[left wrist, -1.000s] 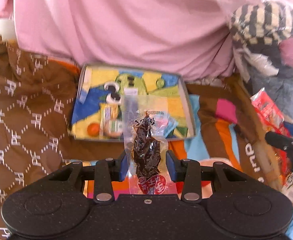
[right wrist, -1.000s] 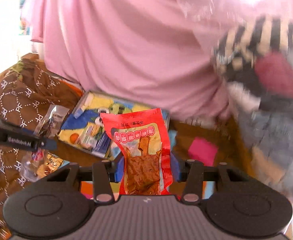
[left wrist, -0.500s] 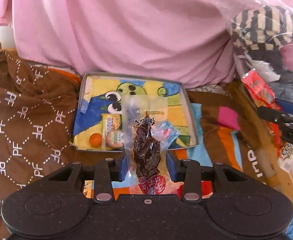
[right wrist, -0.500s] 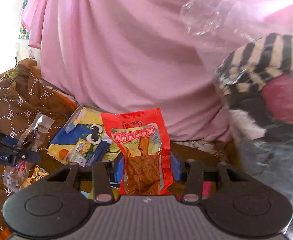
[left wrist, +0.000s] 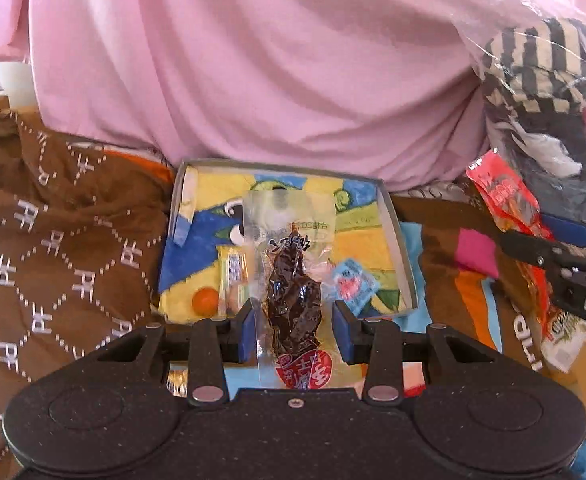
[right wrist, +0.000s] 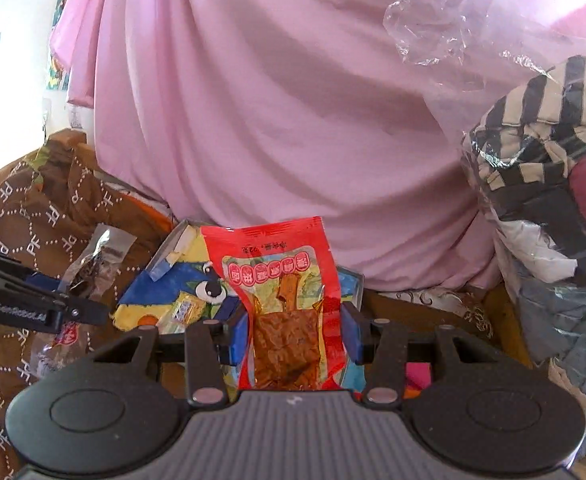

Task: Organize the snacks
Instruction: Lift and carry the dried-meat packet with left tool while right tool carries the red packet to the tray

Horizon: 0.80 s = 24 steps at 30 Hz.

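left wrist view: my left tool (left wrist: 295, 326) gripped a clear packet of dark snack (left wrist: 293, 296) upright before the tray (left wrist: 397, 236). right wrist view: my right tool (right wrist: 295, 332) clamped a red snack packet (right wrist: 283, 280) above the same tray (right wrist: 169, 246).

2 grippers, each w/ 1 snack: clear dark-jerky pack (left wrist: 293, 300), red pack (right wrist: 289, 304). 1 tray (left wrist: 397, 240) w/ approx. 3 small snacks.

Both wrist views face forward, low, near; share tray (left wrist: 399, 240) (right wrist: 357, 280), pink cloth (left wrist: 253, 72) (right wrist: 273, 100).
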Available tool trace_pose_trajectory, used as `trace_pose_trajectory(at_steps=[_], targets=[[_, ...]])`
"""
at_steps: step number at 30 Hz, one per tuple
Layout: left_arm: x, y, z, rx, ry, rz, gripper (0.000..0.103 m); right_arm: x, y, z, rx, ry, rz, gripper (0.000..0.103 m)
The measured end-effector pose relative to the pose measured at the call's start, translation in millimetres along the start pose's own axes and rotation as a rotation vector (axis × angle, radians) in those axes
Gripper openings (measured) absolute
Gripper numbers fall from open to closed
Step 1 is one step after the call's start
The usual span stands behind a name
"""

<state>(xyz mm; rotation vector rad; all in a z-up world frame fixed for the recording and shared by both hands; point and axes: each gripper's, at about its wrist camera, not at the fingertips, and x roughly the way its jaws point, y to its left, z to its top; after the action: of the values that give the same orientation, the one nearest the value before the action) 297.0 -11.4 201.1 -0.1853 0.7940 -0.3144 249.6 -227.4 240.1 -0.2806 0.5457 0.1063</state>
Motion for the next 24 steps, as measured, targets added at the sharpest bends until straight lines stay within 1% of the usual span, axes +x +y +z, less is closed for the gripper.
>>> trace_pose_trajectory(at_steps=[5,9,13,15,16,17,20,24], targets=[[10.1,-1.9,26.0,-0.034,-0.04,0.032,0.041,20.7,-11.2,17.3,-0.029,-0.02,0.019,0.051],[14.5,-6.3,31.1,-0.046,-0.053,0.063,0.041,35.9,-16.7,16.9,-0.046,-0.026,0.048,0.051],[30.5,-11.4,16.7,-0.04,-0.064,0.109,0.041,49.8,-20.5,-9.2,-0.044,-0.04,0.087,0.051],[41.1,-16.1,7.9,-0.027,-0.067,0.144,0.041,53.3,-22.3,-28.7,-0.056,-0.048,0.08,0.051],[43.6,-16.0,4.1,-0.05,-0.071,0.148,0.041,52.9,-25.0,-34.8,-0.031,-0.043,0.085,0.051],[45.1,-17.0,0.7,-0.072,-0.074,0.14,0.041,52.4,-26.6,-42.1,-0.016,-0.037,0.092,0.051],[47.8,-26.7,-10.0,-0.062,-0.083,0.134,0.041,49.2,-22.9,-60.8,-0.051,-0.018,0.096,0.051],[55.6,-28.7,-16.1,-0.074,-0.061,0.097,0.041,48.0,-15.2,-66.0,-0.064,0.0,0.082,0.051]])
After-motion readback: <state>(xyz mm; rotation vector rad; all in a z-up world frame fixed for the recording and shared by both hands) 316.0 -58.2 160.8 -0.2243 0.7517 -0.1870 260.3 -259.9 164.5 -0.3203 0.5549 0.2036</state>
